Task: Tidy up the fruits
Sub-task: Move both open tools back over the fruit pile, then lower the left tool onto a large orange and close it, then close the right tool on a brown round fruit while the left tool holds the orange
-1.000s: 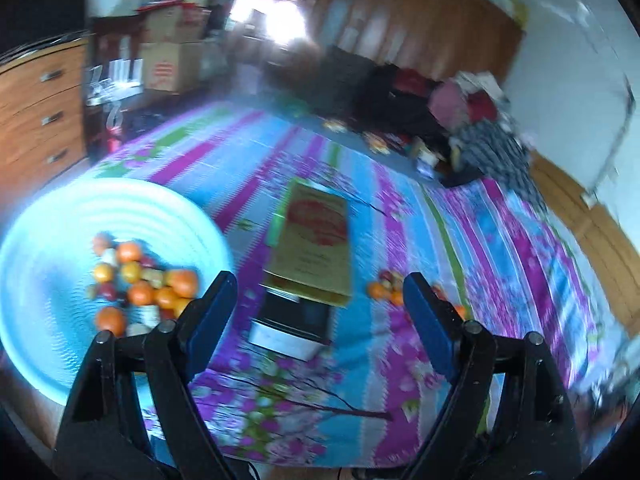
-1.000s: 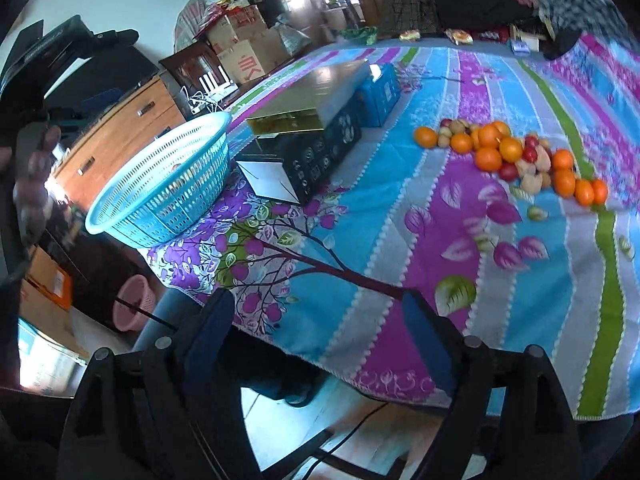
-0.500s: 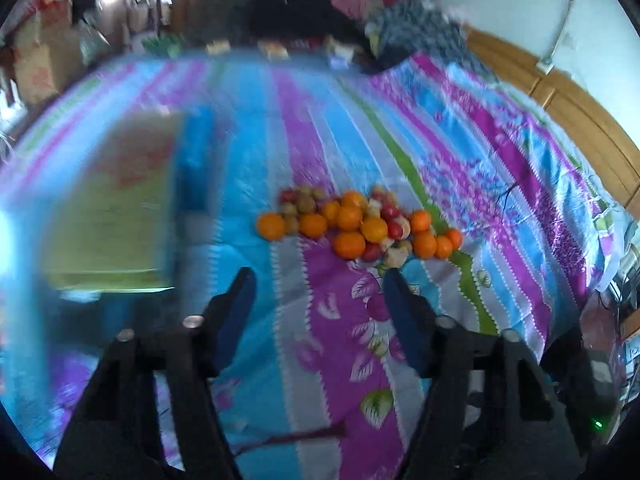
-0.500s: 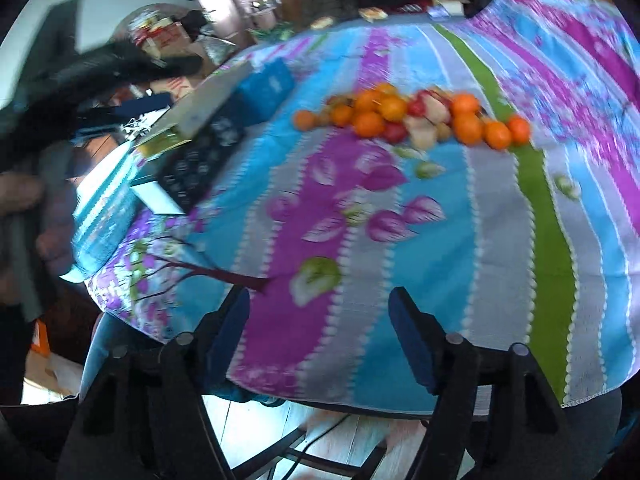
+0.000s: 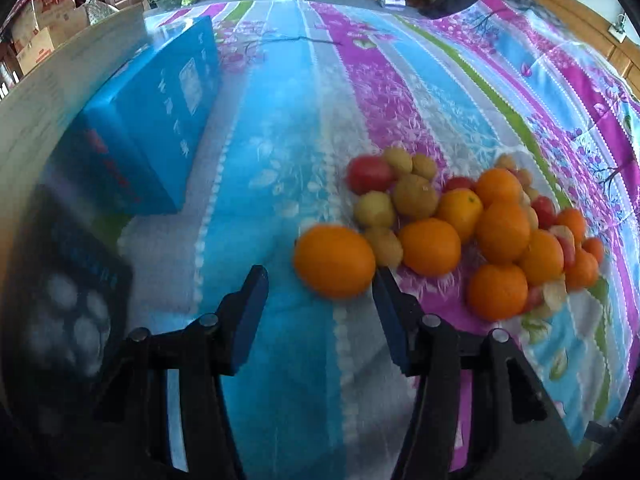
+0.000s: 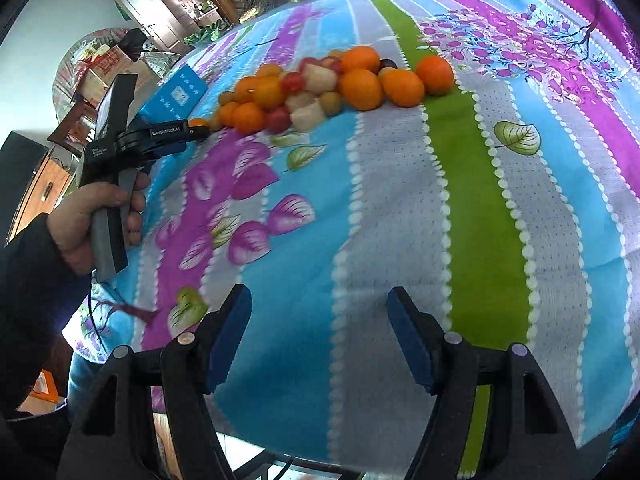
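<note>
A pile of fruit (image 5: 472, 224) lies on the striped floral cloth (image 5: 280, 360): oranges, small yellow fruits and a few red ones. My left gripper (image 5: 320, 284) points down at the pile's left end. Its blue pads stand apart, and the nearest orange (image 5: 334, 260) lies just ahead of the tips, close to the right finger (image 5: 390, 308), not pressed. In the right wrist view the same pile (image 6: 328, 80) sits far ahead. The left gripper (image 6: 196, 130), held by a hand (image 6: 100, 216), reaches its left end. My right gripper (image 6: 318, 312) is open over bare cloth, with nothing between its fingers.
A blue box (image 5: 160, 120) lies left of the fruit, with a dark printed box (image 5: 72, 300) nearer and a pale flat lid (image 5: 52, 80) beside them. The cloth's front edge (image 6: 320, 452) drops off just below my right gripper. Clothes and cardboard boxes (image 5: 40, 28) sit at the back.
Both grippers swung away from the blue basket side and down toward the fruit pile, which is now much closer. Both sets of jaws have narrowed, the left more. The basket has left view.
</note>
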The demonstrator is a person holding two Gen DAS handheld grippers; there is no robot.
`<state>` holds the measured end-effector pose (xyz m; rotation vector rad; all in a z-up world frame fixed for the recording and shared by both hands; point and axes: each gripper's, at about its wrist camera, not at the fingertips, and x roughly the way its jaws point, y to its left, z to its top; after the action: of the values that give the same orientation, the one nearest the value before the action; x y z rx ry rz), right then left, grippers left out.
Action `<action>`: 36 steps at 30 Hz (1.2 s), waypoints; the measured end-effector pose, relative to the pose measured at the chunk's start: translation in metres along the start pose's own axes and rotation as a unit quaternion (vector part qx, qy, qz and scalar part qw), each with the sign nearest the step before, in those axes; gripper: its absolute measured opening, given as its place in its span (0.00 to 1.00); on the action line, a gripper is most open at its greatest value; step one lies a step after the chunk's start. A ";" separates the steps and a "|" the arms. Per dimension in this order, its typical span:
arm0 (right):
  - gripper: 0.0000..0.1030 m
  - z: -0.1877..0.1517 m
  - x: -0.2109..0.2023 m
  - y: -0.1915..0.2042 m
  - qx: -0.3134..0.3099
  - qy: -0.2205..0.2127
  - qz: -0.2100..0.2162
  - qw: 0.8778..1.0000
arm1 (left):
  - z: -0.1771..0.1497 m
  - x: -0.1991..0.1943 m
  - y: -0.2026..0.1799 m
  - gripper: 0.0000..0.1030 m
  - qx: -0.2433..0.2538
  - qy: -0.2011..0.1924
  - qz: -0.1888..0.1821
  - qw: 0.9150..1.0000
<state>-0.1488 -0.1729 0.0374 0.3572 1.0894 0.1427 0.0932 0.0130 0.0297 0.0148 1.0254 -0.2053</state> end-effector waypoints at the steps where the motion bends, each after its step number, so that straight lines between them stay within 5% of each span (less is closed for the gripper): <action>1: 0.72 0.003 0.003 -0.001 -0.002 0.000 0.001 1.000 | 0.003 0.001 0.001 0.56 -0.001 -0.004 -0.002 1.000; 3: 0.72 0.008 0.005 0.000 -0.009 -0.002 0.001 1.000 | 0.004 0.001 0.001 0.54 -0.005 -0.009 -0.005 1.000; 5: 0.68 0.014 0.006 0.002 -0.015 -0.003 0.005 1.000 | 0.005 0.003 0.001 0.40 -0.002 -0.009 -0.020 1.000; 12: 0.55 0.059 -0.005 -0.002 -0.048 -0.035 0.013 0.998 | -0.007 -0.017 -0.002 0.40 -0.012 -0.006 -0.062 0.998; 16: 0.37 0.113 -0.002 -0.014 -0.058 -0.062 -0.003 0.996 | -0.024 -0.023 -0.001 0.40 -0.023 0.010 -0.084 0.996; 26: 0.38 0.251 0.082 -0.024 -0.066 -0.029 -0.011 0.997 | -0.015 -0.042 0.007 0.40 -0.050 -0.005 -0.112 0.992; 36: 0.41 0.290 0.163 0.000 -0.149 0.050 -0.060 0.986 | -0.001 -0.041 0.005 0.40 -0.047 -0.015 -0.119 0.992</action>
<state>0.1829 -0.1878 0.0204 0.0146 1.1658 0.2144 0.0731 0.0244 0.0635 -0.1962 1.0058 -0.3738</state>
